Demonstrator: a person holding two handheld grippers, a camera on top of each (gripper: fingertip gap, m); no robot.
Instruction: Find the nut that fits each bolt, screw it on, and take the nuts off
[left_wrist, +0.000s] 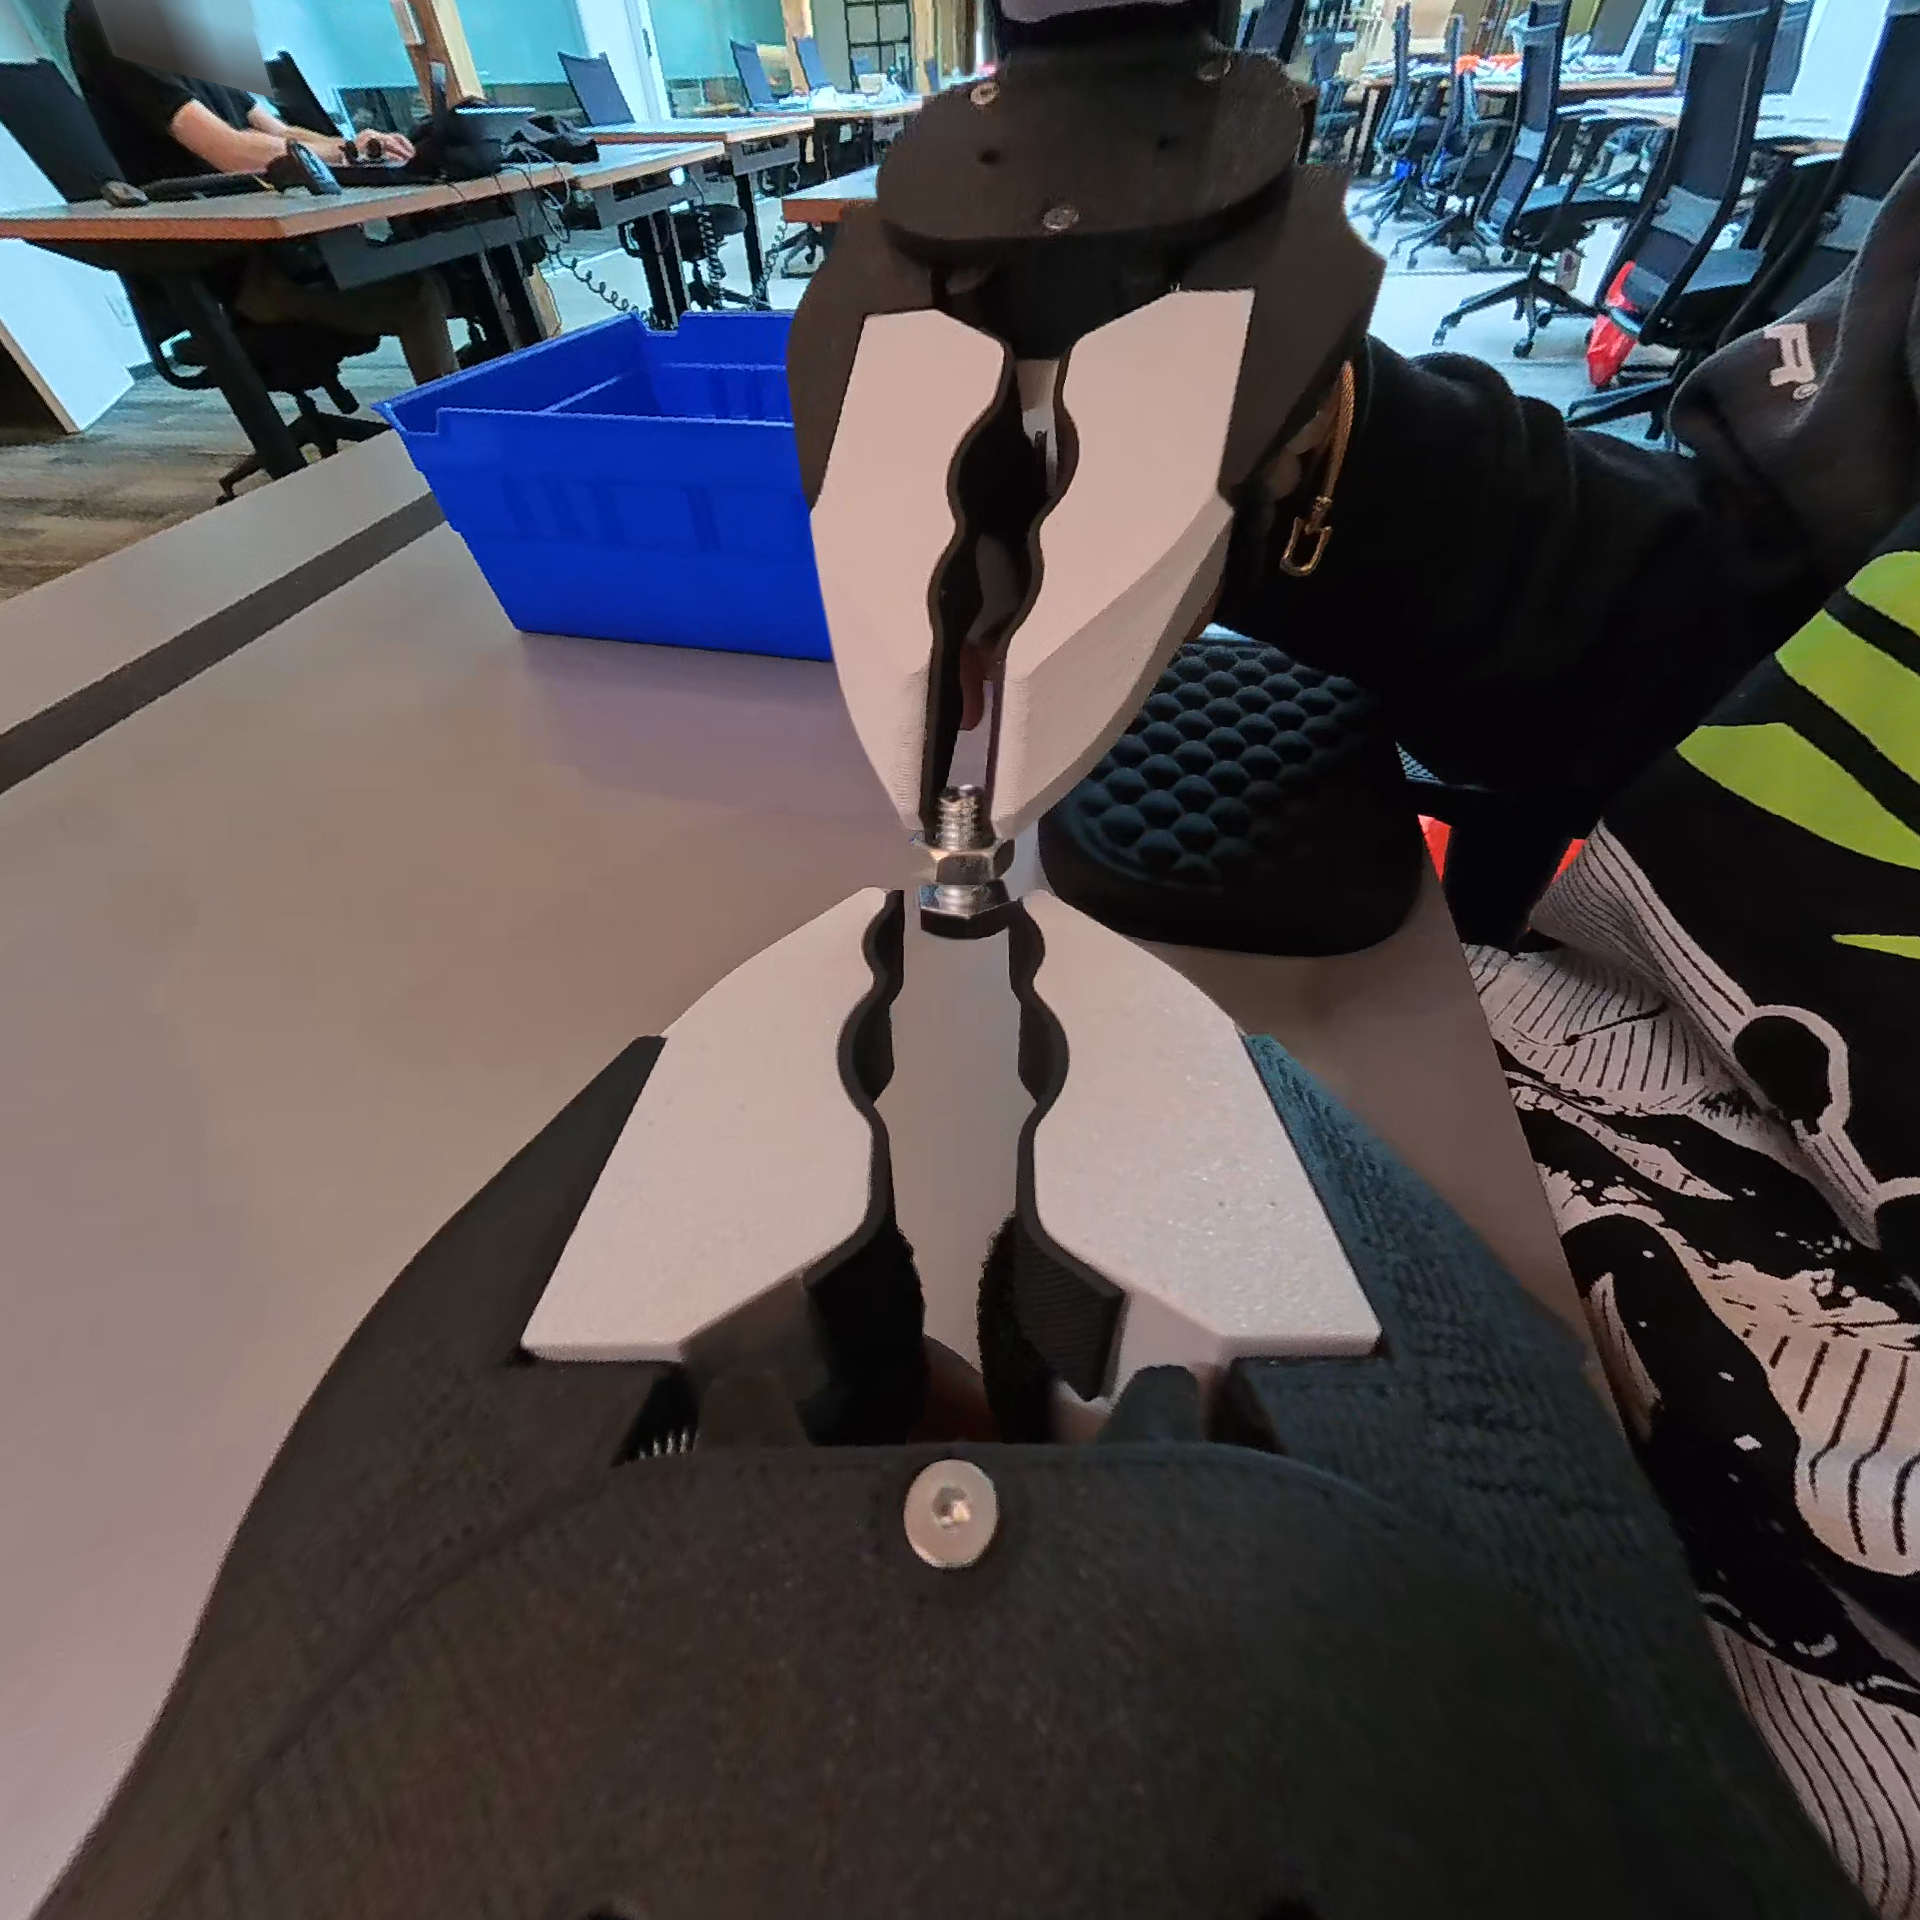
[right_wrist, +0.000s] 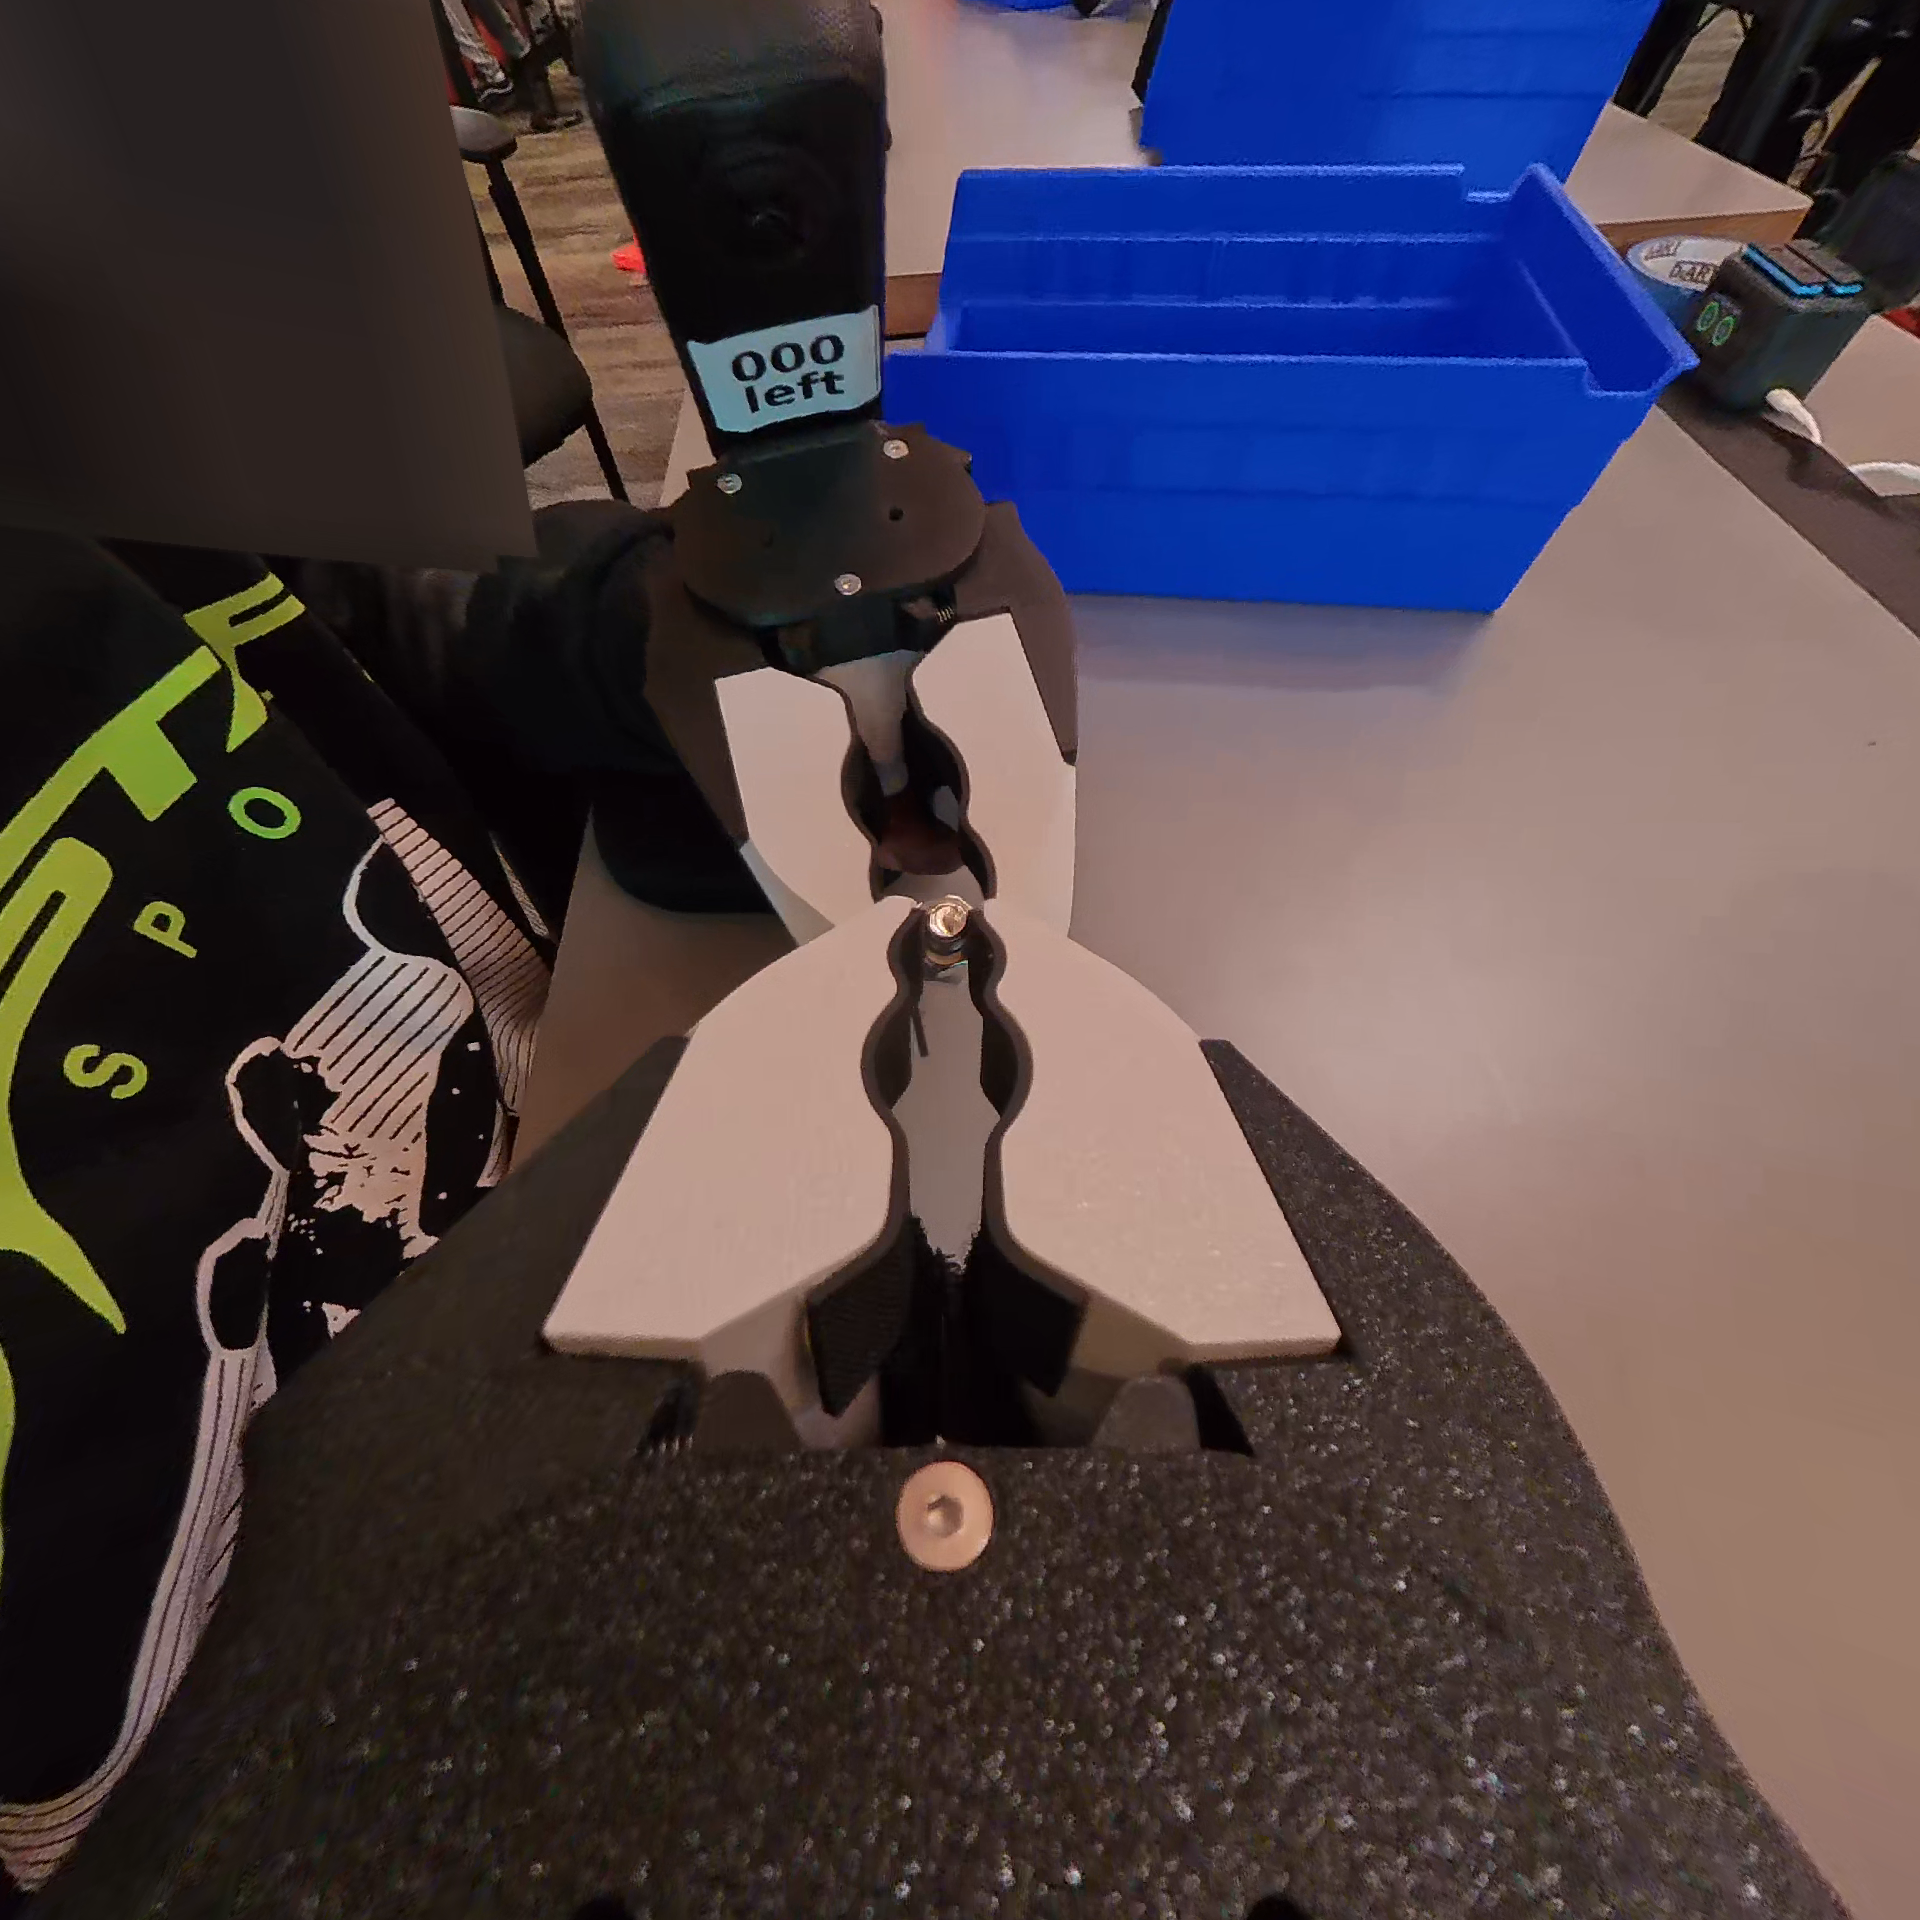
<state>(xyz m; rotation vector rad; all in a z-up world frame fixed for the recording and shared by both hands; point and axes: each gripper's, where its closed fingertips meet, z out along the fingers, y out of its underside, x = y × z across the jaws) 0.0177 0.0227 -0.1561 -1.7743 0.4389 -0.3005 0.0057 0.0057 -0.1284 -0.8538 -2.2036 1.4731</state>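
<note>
A silver bolt (left_wrist: 961, 821) is held in the air between the two grippers. A hex nut (left_wrist: 961, 858) sits on its thread, just above the bolt head (left_wrist: 961, 900). My right gripper (left_wrist: 961, 805) comes in from the top of the left wrist view and is shut on the threaded end. In its own view (right_wrist: 945, 925) the bolt (right_wrist: 945, 921) shows at its fingertips. My left gripper (left_wrist: 961, 920) has a fingertip on either side of the bolt head, with a small gap on both sides, so it counts as open. It also shows in the right wrist view (right_wrist: 935, 888).
A blue bin (left_wrist: 623, 520) stands on the grey table (left_wrist: 416, 935) behind the grippers, and it also shows in the right wrist view (right_wrist: 1247, 416). A black dimpled cushion (left_wrist: 1226, 790) lies beside the bolt. A roll of tape and a dark charger box (right_wrist: 1766, 312) stand at the far right. Office desks and chairs fill the background. My two grippers' fingertips are within a few centimetres of each other.
</note>
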